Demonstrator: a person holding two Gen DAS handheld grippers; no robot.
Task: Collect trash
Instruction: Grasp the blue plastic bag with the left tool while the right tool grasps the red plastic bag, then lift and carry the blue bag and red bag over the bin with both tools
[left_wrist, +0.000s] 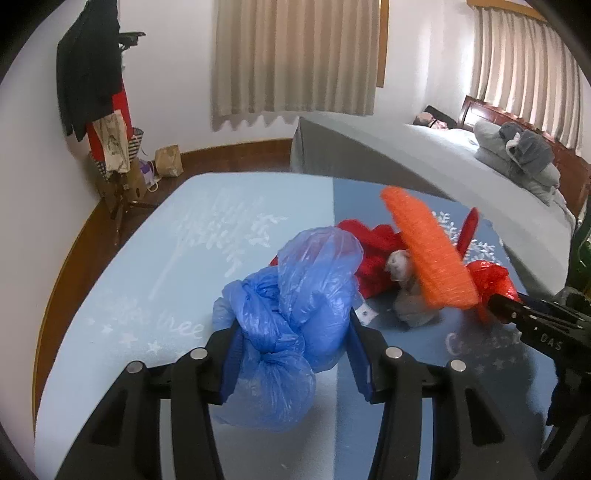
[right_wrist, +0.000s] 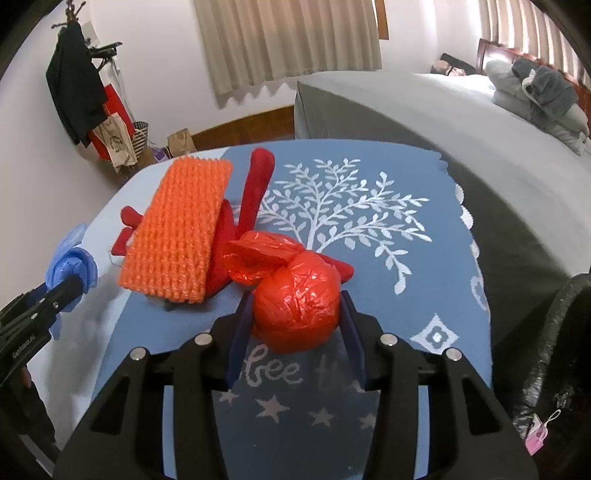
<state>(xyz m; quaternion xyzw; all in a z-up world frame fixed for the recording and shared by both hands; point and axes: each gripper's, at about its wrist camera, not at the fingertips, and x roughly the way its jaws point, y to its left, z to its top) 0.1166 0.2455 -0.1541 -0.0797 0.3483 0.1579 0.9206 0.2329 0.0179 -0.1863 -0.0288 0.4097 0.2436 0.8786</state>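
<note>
Left gripper (left_wrist: 293, 325): jaws about half open, pads pressed on a knotted blue bag (left_wrist: 291, 306). The bag bulges out above and below the pads at centre frame in the left view. In the right view the same bag shows as a blue wad (right_wrist: 72, 267) at left edge, at the tip of the left gripper (right_wrist: 70, 291).

Right gripper (right_wrist: 295, 314): jaws about half open too, closed around a tied red bag (right_wrist: 295, 306). Both pads sit against the ball's sides, lower centre of the right view. The bag's loose neck sticks out to the upper left of the ball. In the left view the red bag (left_wrist: 491, 284) is at right edge, at the tip of the right gripper (left_wrist: 498, 301). The contact there is blurred, so hard to confirm from that side.

Both bags are over a blue cloth (right_wrist: 369, 229) with a white tree print and white lettering. Can't tell if the red bag rests on the cloth or is just off it.

Other items on the cloth, centre to upper left in the right view:
- orange knit piece (right_wrist: 181, 225), lying tilted over red fabric (right_wrist: 255, 188)
- grey crumpled lump (left_wrist: 406, 291), only seen in the left view, just beside the red fabric

Background: bed (right_wrist: 424, 110) upper right, curtains (right_wrist: 288, 40) top centre, coat rack (left_wrist: 92, 74) upper left.
</note>
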